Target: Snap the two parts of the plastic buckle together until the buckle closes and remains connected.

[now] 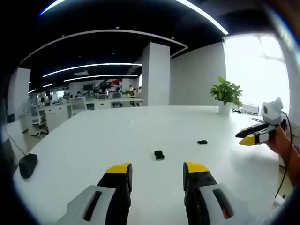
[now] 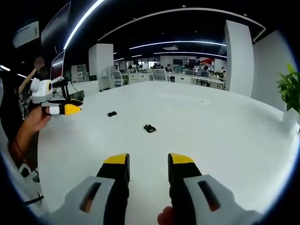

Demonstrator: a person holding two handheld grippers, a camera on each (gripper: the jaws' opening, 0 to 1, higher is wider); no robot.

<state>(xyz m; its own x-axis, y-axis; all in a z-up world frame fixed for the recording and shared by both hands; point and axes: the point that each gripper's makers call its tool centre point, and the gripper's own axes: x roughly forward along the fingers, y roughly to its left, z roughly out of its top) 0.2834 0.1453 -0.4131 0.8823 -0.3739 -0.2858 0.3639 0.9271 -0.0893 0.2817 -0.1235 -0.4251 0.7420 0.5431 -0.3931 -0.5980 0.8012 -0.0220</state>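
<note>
Two small black buckle parts lie apart on the white table (image 1: pixel 108 140). One part (image 1: pixel 159 155) rests just beyond my left gripper (image 1: pixel 157 168), which is open and holds nothing. The other part (image 1: pixel 202 142) lies farther right, toward my right gripper (image 1: pixel 253 137), which a hand holds above the table's right side. In the right gripper view, the nearer part (image 2: pixel 149 128) lies ahead of my open, unloaded right gripper (image 2: pixel 148 159). The farther part (image 2: pixel 112 114) sits near my left gripper (image 2: pixel 65 109), held up at the left.
A potted plant (image 1: pixel 226 92) stands at the table's far right edge. A black device (image 1: pixel 28 164) with a cable lies at the left edge. The person's forearm (image 2: pixel 26 133) reaches along the table's left edge. Office desks and chairs fill the background.
</note>
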